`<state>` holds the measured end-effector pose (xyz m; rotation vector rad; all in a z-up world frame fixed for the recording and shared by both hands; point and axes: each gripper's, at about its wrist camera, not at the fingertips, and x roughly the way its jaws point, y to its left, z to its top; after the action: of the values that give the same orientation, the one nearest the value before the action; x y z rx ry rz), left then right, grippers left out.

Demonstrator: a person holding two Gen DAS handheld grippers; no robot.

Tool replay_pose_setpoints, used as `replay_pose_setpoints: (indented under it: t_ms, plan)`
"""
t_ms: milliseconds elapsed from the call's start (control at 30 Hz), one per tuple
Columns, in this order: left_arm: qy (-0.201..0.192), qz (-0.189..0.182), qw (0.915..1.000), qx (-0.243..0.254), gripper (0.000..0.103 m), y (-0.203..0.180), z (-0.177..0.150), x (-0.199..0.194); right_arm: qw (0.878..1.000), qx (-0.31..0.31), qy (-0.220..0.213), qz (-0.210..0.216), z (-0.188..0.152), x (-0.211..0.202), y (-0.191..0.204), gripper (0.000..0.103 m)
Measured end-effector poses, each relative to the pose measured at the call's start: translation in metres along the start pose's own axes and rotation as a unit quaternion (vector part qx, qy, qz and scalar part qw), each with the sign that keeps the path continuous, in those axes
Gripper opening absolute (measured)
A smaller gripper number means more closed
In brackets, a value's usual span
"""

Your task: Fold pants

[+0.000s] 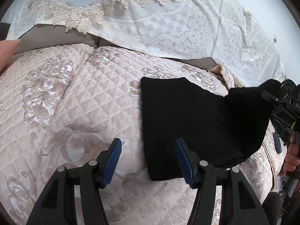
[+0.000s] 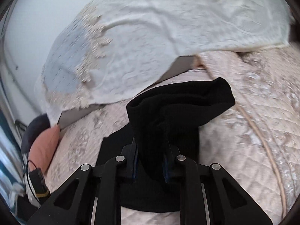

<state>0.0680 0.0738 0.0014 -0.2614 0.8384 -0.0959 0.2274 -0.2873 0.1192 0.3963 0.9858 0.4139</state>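
Left gripper [image 1: 148,161]: nearest the left wrist lens; blue-padded jaws spread wide, nothing between them; it hangs over the quilt, its right finger [image 1: 184,164] overlapping the near-left part of the pants in the picture; whether it touches the cloth cannot be told.
Right gripper [image 2: 151,166]: clenched on a bunched fold of the pants; blue pads almost wholly buried in black cloth, only thin edges show.
Hidden / cut off: right gripper in the left wrist view sits at the far right edge, mostly cropped; part of a hand [image 1: 292,153] shows below it. Right wrist view is motion-blurred, so bedding patterns smear. Dark object beside the pink cushion [image 2: 44,146] cannot be identified.
Pants [image 1: 196,123]: black, no seams or details readable; main panel lies flat on the quilt, straight left edge, squared corners; right end lifted off the quilt toward the right gripper. In the right wrist view the raised end [image 2: 180,108] stands up as a loose roll with an open cuff-like rim.
Quilt [image 1: 84,97]: pale pink, diamond-stitched, floral motifs; carries the pants.
Cream lace cover [image 1: 187,28]: lies beyond the quilt, apart from the pants.
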Motion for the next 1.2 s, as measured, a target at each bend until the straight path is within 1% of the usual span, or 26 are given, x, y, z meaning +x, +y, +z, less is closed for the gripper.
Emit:
replay_pose_setpoints:
  t_ms: [100,200,267,367,567,733,767,867,1000,1100,1200]
  plan:
    - [-0.003,0.002,0.9999,-0.012,0.061,0.01,-0.003,-0.004,0.999,-0.029,0.016,0.014,-0.003,0.012,0.024,0.02]
    - [-0.005,0.007,0.9997,-0.024,0.061,0.02,-0.005,-0.009,0.997,-0.058,0.042,0.028,-0.012,0.029,0.045,0.02]
    - [-0.007,0.01,0.9994,-0.032,0.061,0.027,-0.006,-0.012,0.994,-0.079,0.064,0.028,-0.023,0.045,0.061,0.02]
    - [-0.008,0.015,0.999,-0.042,0.061,0.038,-0.009,-0.016,0.991,-0.099,0.084,0.03,-0.037,0.06,0.076,0.02]
    - [-0.013,0.021,0.9976,-0.064,0.061,0.058,-0.012,-0.023,0.984,-0.143,0.106,0.027,-0.055,0.075,0.102,0.02]
    - [-0.017,0.022,0.9967,-0.076,0.061,0.066,-0.013,-0.025,0.977,-0.171,0.129,0.015,-0.072,0.088,0.109,0.021]
    - [-0.018,0.022,0.9967,-0.076,0.061,0.067,-0.013,-0.026,0.976,-0.174,0.131,0.014,-0.075,0.089,0.11,0.022]
    - [-0.02,0.021,0.9966,-0.077,0.061,0.066,-0.013,-0.027,0.974,-0.177,0.143,0.016,-0.084,0.095,0.111,0.03]
    - [-0.022,0.016,0.9966,-0.078,0.061,0.065,-0.011,-0.029,0.971,-0.181,0.15,0.036,-0.097,0.092,0.115,0.049]
    - [-0.022,0.009,0.9967,-0.077,0.061,0.061,-0.009,-0.03,0.967,-0.183,0.156,0.089,-0.107,0.079,0.119,0.051]
    - [-0.023,0.0,0.9972,-0.071,0.061,0.054,-0.004,-0.029,0.967,-0.177,0.149,0.111,-0.109,0.063,0.115,0.051]
